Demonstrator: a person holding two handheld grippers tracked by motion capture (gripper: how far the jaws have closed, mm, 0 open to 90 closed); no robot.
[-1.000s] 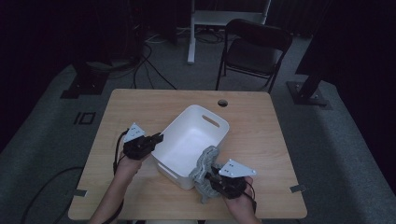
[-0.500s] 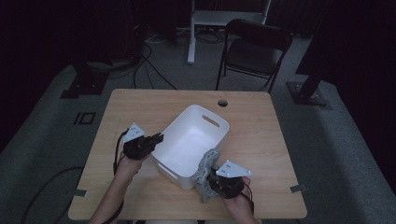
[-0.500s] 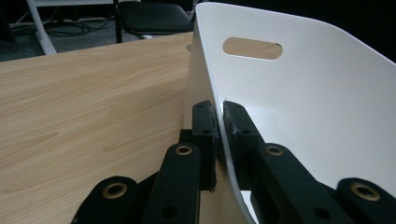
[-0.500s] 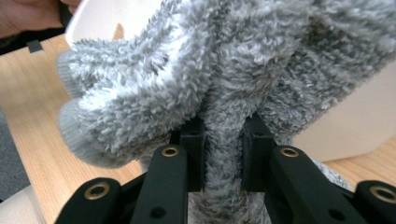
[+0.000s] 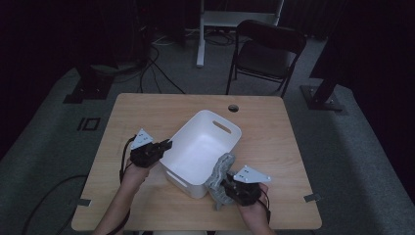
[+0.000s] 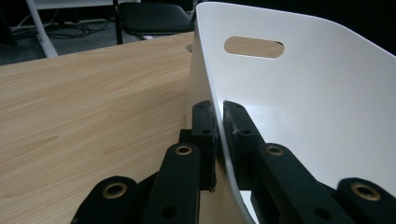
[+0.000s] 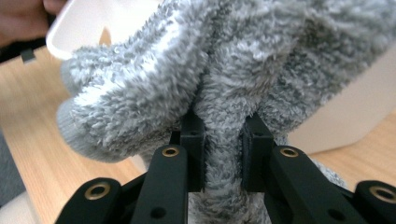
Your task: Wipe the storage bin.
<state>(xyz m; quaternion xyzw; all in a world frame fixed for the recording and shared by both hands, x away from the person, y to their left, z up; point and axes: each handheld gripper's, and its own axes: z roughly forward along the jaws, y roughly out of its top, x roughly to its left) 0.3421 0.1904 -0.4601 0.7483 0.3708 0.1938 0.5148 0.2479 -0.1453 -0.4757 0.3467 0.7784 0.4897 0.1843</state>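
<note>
A white plastic bin (image 5: 203, 147) with a slot handle (image 6: 253, 47) stands on the wooden table (image 5: 147, 112). My left gripper (image 5: 165, 145) is shut on the bin's left wall, one pad outside and one inside (image 6: 219, 116). A fluffy grey towel (image 5: 219, 176) drapes against the bin's near right corner. My right gripper (image 5: 226, 185) is shut on a fold of the grey towel (image 7: 224, 93), with the cloth bunched between its pads (image 7: 223, 140). The bin's inside looks bare in the high view.
A black folding chair (image 5: 266, 54) stands beyond the table's far edge, beside a white desk frame (image 5: 235, 19). A round cable hole (image 5: 233, 107) sits near the table's far edge. Cables (image 5: 147, 63) and stand bases lie on the grey floor around it.
The right gripper has shifted slightly with the towel by the bin's near corner. The left gripper and the bin have stayed put.
</note>
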